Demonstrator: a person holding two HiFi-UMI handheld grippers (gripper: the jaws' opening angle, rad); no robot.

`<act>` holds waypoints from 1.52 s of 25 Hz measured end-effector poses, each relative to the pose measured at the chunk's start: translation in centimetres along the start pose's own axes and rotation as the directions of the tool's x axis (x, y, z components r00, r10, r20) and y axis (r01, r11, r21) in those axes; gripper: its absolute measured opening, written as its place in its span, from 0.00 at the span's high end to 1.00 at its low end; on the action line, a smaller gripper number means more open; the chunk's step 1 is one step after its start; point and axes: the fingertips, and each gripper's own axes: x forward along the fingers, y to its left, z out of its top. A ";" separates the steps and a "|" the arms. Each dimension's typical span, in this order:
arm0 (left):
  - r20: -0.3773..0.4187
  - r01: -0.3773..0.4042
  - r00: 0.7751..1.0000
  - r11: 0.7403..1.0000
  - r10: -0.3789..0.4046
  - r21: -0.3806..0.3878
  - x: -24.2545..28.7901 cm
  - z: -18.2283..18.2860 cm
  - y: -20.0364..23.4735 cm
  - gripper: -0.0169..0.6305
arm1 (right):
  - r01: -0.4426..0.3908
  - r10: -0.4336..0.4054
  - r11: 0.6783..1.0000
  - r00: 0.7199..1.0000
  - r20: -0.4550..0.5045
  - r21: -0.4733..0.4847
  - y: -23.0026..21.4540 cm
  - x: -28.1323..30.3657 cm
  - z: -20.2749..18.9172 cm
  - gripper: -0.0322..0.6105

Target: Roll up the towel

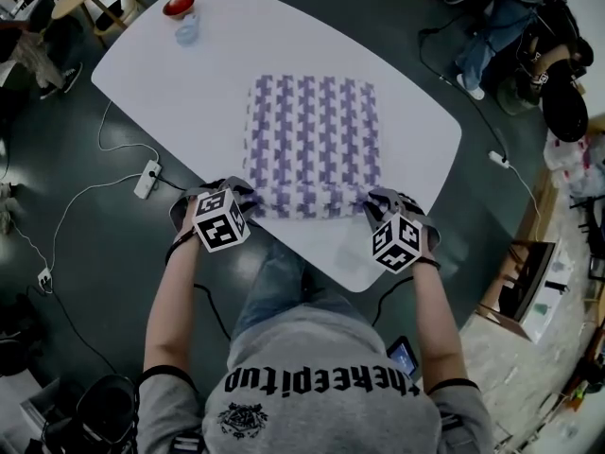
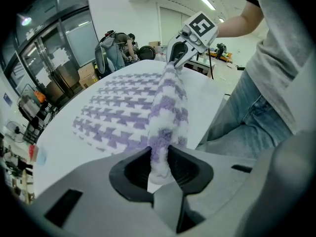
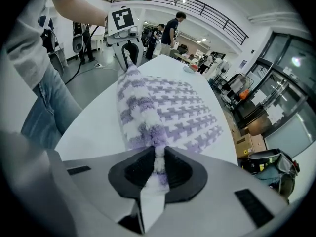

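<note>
The towel (image 1: 312, 140), white with a purple houndstooth pattern, is pinched at both near corners by my tools. My left tool (image 2: 159, 162) has its jaws drawn in tight on the left end of the towel's near edge, with the fabric bunched between the dark pads. My right tool (image 3: 158, 164) grips the right end the same way, a thin fold of cloth squeezed between its pads. Between the two tools the near edge is turned over into a thick, soft roll that runs straight from one to the other. Beyond the roll, the towel lies spread flat on the white bench (image 1: 189, 74), near the middle. At the far left corner of the bench stands a red bowl (image 1: 179, 6), well apart from the towel.
</note>
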 end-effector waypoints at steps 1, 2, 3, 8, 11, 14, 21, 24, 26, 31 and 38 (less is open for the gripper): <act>-0.003 -0.005 1.000 1.000 0.005 0.003 0.1 0.0 0.3 0.83 | 0.010 -0.010 1.000 1.000 -0.004 -0.008 -0.2 0.2 0.1 0.88; -0.005 -0.009 1.000 1.000 0.009 0.004 -0.1 -0.2 0.6 0.83 | 0.019 -0.019 1.000 1.000 -0.009 -0.015 -0.4 0.4 0.3 0.88; -0.007 -0.012 1.000 1.000 0.012 0.005 -0.3 -0.4 0.8 0.83 | 0.027 -0.027 0.999 1.000 -0.014 -0.022 -0.4 0.5 0.7 0.88; -0.013 -0.018 1.000 1.000 0.018 0.011 0.1 0.0 1.5 0.82 | 0.045 -0.047 0.998 0.998 -0.037 -0.049 -1.2 1.3 0.4 0.88; -0.012 -0.017 1.000 1.000 0.017 0.015 -0.6 -0.6 1.8 0.82 | 0.044 -0.047 0.997 0.998 -0.044 -0.056 -1.0 1.4 1.3 0.88; -0.006 -0.006 1.000 1.000 0.006 0.017 0.7 -1.3 3.0 0.81 | 0.034 -0.037 0.998 0.998 -0.051 -0.061 -1.5 3.4 1.5 0.88; 0.045 -0.031 0.999 0.999 0.029 0.036 -2.1 -0.6 1.7 0.77 | 0.042 -0.044 0.998 0.998 -0.040 -0.045 -0.7 1.0 2.2 0.87; 0.093 -0.050 0.995 0.998 0.048 0.022 -0.3 -0.9 3.6 0.68 | 0.024 -0.024 1.000 1.000 -0.017 0.019 -1.7 3.1 1.6 0.84; 0.137 -0.075 0.988 0.997 0.073 0.010 -1.0 -0.6 4.3 0.65 | 0.016 -0.017 0.998 1.000 0.014 0.067 -2.1 2.6 1.9 0.82; 0.260 -0.178 0.949 0.984 0.178 -0.023 -5.6 1.1 5.4 0.65 | 0.053 -0.067 0.987 0.994 0.091 0.149 -4.2 -1.1 3.1 0.79; 0.286 -0.224 0.936 0.974 0.206 0.033 -7.2 3.4 0.7 0.65 | 0.066 -0.078 0.995 0.984 0.163 0.080 -1.7 -4.8 4.8 0.78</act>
